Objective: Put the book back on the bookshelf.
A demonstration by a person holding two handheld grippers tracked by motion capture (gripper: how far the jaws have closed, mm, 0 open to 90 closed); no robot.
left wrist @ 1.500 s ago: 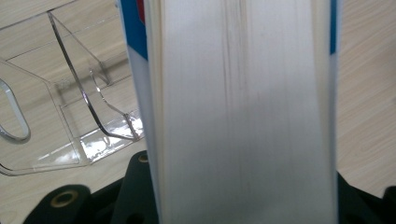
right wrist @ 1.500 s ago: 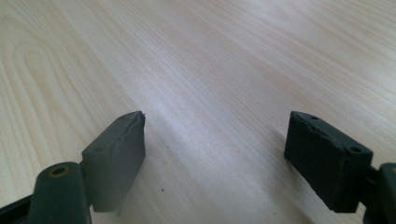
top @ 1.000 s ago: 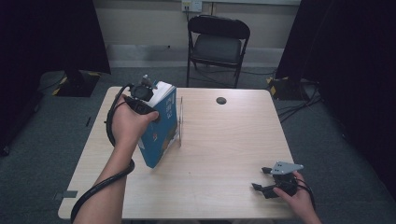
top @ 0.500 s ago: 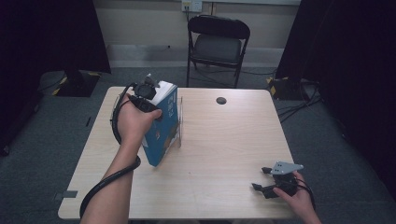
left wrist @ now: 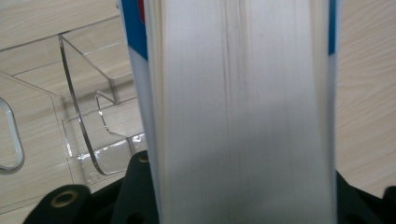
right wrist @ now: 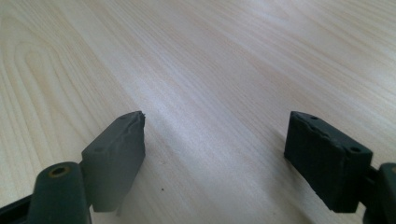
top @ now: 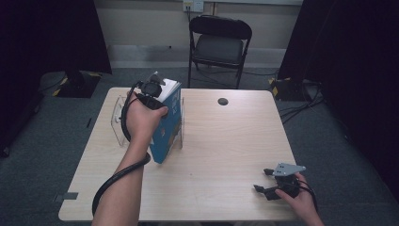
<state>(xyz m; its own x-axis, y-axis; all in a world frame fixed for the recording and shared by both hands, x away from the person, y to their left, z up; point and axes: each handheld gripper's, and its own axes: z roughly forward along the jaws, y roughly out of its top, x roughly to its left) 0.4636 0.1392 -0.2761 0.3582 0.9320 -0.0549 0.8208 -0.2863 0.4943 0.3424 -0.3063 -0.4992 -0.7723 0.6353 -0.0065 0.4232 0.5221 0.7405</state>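
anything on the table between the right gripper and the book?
No, bare tabletop. In the high view nothing lies between the right gripper and the blue book clamped in the left gripper.

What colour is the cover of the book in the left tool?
Blue, with some white and red; the book shows it best in the high view.
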